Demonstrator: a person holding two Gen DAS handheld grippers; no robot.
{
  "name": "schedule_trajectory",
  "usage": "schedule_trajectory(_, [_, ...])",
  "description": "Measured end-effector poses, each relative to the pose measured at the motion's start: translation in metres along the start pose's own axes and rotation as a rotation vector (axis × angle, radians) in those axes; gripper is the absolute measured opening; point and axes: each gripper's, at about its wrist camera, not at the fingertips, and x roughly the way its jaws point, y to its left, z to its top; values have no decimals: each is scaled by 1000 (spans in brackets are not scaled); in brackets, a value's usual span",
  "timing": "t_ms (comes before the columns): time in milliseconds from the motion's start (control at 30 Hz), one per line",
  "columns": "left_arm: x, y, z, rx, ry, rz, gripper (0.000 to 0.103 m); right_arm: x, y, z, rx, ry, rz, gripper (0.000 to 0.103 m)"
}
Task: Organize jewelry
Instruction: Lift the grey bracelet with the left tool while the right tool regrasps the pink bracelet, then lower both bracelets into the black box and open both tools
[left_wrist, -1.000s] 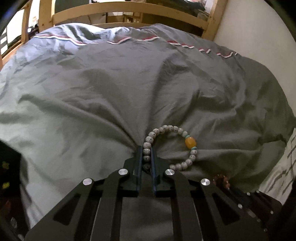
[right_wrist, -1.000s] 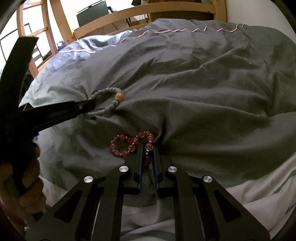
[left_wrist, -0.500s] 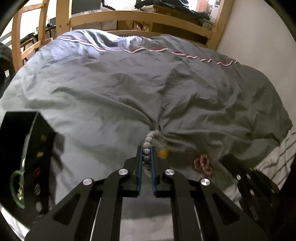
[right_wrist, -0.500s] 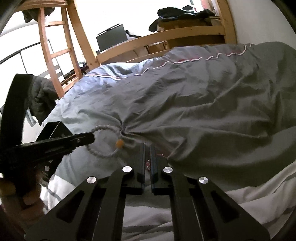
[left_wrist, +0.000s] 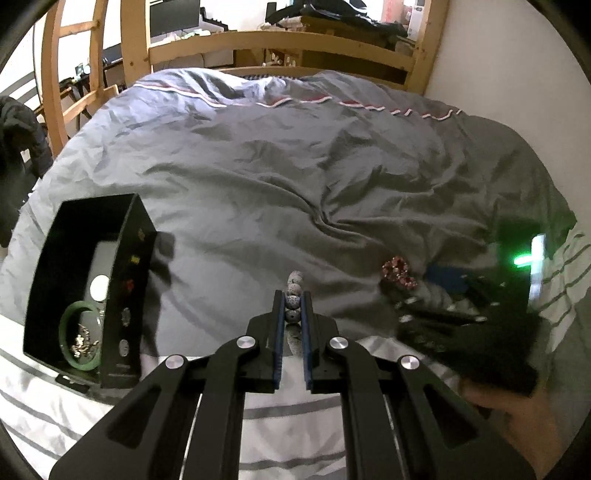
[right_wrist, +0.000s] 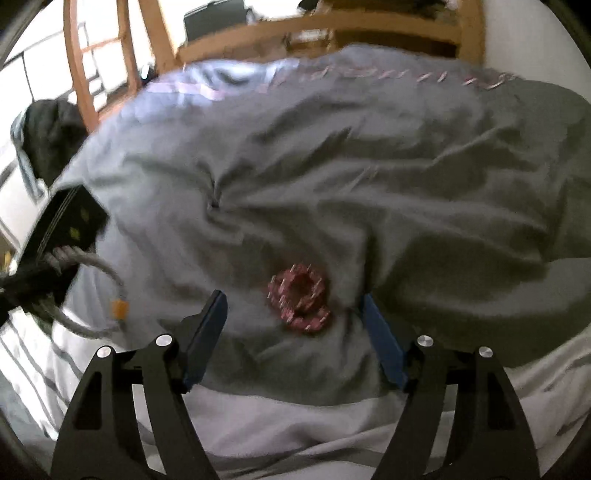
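Observation:
My left gripper (left_wrist: 293, 295) is shut on a white bead bracelet (left_wrist: 294, 291), held above the grey duvet. In the right wrist view that bracelet (right_wrist: 92, 291) hangs in a loop with its orange bead (right_wrist: 119, 309) low, at the far left. A red bead bracelet (right_wrist: 299, 297) lies bunched on the duvet between the fingers of my right gripper (right_wrist: 291, 299), whose jaws are opening and do not touch it. The same red bracelet (left_wrist: 399, 272) shows right of centre in the left wrist view. A black jewelry box (left_wrist: 122, 258) stands open at the left, with a green bangle (left_wrist: 70, 328) inside.
The grey duvet (left_wrist: 295, 177) covers the bed, with a striped white sheet (left_wrist: 48, 413) at the near edge. A wooden bed frame (left_wrist: 280, 44) runs across the far end. A white wall (left_wrist: 498, 66) lies to the right. A hand (left_wrist: 517, 413) grips the right tool.
My left gripper lifted the white bracelet off the duvet and carried it left toward the black box. My right gripper, shut on the red bracelet before, has spread its jaws and the bracelet lies free.

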Motion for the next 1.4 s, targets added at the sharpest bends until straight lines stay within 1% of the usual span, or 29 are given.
schedule_trajectory(33, [-3,1,0,-3,-5,-1,8,4,-2,-2,4,10,-35,32])
schedule_trajectory(67, [-7,4,0,-8,-13,-2,8,6,-5,-2,15,14,-35,23])
schedule_trajectory(100, [-10,5,0,-12,-17,0,8,3,-10,-2,45,0,-13,19])
schedule_trajectory(133, [-12,7,0,-17,-21,2,8,0,-13,-2,57,-8,-3,12])
schedule_trajectory(167, [-16,10,0,-25,-25,5,8,-3,-16,-2,64,-19,7,10])
schedule_trajectory(267, [-24,17,0,-41,-37,9,8,-20,-21,-3,95,-65,45,9])
schedule_trajectory(467, [-37,25,10,-46,-78,4,8,-52,-14,0,76,-137,68,9])
schedule_trajectory(667, [-46,30,14,-37,-102,8,8,-69,-7,11,67,-162,55,9])
schedule_trajectory(767, [-51,33,16,-39,-111,20,8,-79,-4,16,63,-184,63,9])
schedule_trajectory(833, [-53,37,17,-45,-119,19,8,-90,2,21,43,-209,57,9])
schedule_trajectory(1067, [-65,54,20,-62,-140,33,8,-115,26,37,-6,-256,71,9])
schedule_trajectory(1267, [-77,74,23,-85,-162,50,8,-124,49,45,-35,-269,108,9])
schedule_trajectory(1400, [-81,86,23,-98,-158,67,8,-129,67,50,-60,-272,131,9])
